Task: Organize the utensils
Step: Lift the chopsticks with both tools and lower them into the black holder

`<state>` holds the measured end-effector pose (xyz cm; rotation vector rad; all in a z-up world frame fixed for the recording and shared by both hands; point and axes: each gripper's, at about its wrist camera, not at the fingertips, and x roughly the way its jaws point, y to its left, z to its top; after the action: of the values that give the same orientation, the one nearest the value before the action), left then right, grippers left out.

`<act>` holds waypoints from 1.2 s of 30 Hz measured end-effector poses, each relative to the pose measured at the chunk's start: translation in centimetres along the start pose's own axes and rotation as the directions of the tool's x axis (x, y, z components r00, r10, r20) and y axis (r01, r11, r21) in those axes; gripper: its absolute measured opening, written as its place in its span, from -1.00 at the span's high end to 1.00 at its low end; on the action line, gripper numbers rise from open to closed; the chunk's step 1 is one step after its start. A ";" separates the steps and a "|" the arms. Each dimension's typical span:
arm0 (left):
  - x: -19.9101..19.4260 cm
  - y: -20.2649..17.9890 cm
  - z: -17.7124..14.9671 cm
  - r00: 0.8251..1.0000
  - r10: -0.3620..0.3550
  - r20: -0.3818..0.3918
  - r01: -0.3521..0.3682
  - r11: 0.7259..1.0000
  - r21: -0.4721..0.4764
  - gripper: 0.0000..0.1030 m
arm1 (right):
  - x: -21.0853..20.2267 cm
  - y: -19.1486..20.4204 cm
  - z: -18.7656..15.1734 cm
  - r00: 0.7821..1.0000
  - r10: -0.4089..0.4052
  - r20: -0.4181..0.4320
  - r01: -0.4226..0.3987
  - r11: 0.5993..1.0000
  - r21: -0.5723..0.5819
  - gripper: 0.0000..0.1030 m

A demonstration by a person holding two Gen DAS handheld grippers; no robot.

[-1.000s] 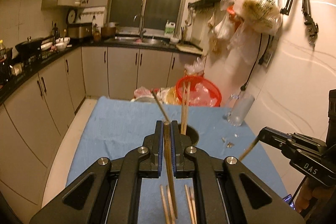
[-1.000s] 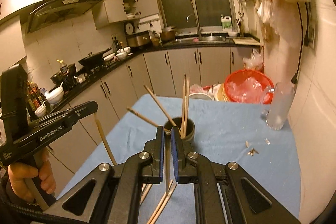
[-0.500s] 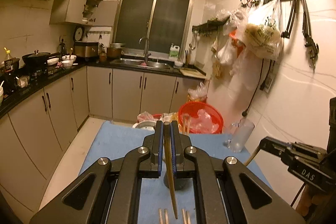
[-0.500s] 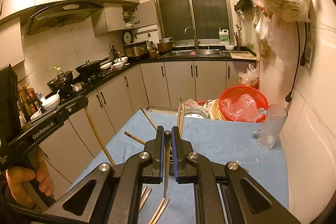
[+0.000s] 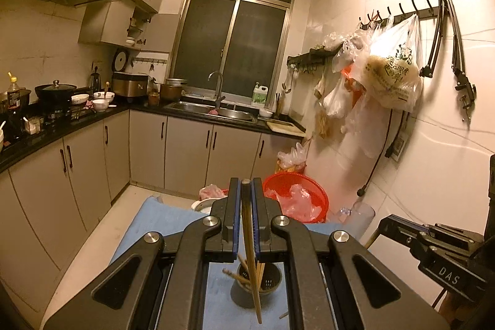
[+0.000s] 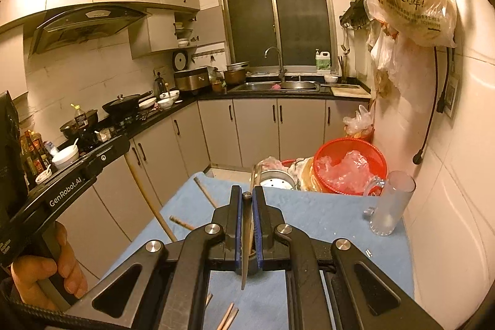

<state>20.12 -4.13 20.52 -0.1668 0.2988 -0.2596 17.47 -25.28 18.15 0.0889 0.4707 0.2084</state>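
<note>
Right gripper: jaws closed on one dark chopstick, tip hanging down over the blue cloth.
Left gripper: at frame left, held by a hand, clamping a wooden chopstick that slants downward.
Loose chopsticks: on the cloth at the bottom edge; two more lean behind the right gripper.
Glass mug: upright, right side of the cloth.
Red basket: beyond the cloth, plastic inside.
</note>
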 end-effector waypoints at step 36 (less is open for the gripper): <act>8.1 -1.5 0.1 0.996 0.068 0.061 -0.075 0.990 0.123 0.88 | 5.8 -0.9 3.4 0.996 -0.007 0.091 0.005 1.000 0.021 0.87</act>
<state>27.33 -7.78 18.72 -0.0394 0.2310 -0.2016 24.22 -25.00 18.51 0.1163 0.3819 0.1927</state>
